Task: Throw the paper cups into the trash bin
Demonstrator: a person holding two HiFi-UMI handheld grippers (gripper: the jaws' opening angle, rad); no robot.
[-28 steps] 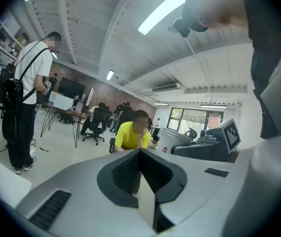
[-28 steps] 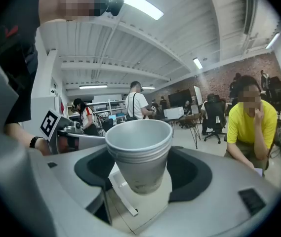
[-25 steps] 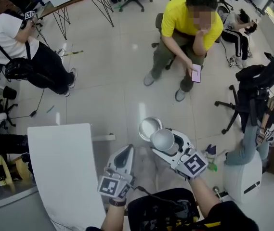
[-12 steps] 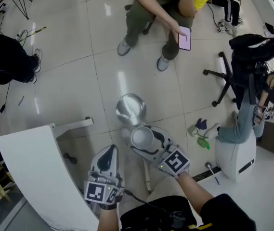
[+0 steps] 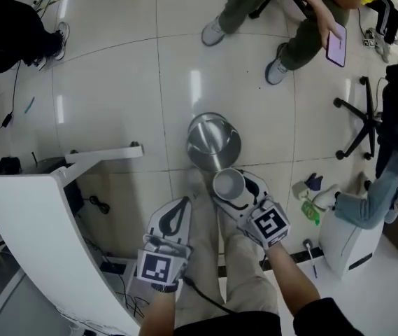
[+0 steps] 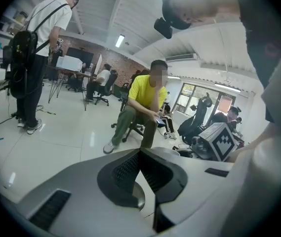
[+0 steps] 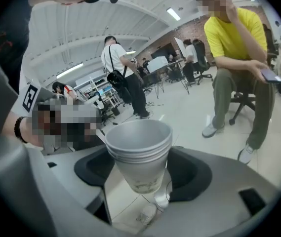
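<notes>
Right gripper (image 5: 235, 190): fingers spread wide, clamped on either side of a nested stack of paper cups (image 7: 139, 149). Stack upright, mouths up, several rims showing one inside another. Lower part of the stack sits between the pads; rims stand above the fingers.

Trash bin (image 5: 212, 141): round, silver, open, standing on the tiled floor (image 5: 122, 96). It lies just beyond the right fingertips. In the right gripper view a sliver of it shows under the cups, through the gap between the fingers.

Left gripper (image 5: 183, 203): fingers closed tip to tip, nothing between them. It sits beside the right one; the bin is ahead of its tips and off toward the right gripper.

White table (image 5: 52, 229) lies outboard of the left fingers. A seated person in a yellow shirt (image 7: 231, 33) is well past the bin.
</notes>
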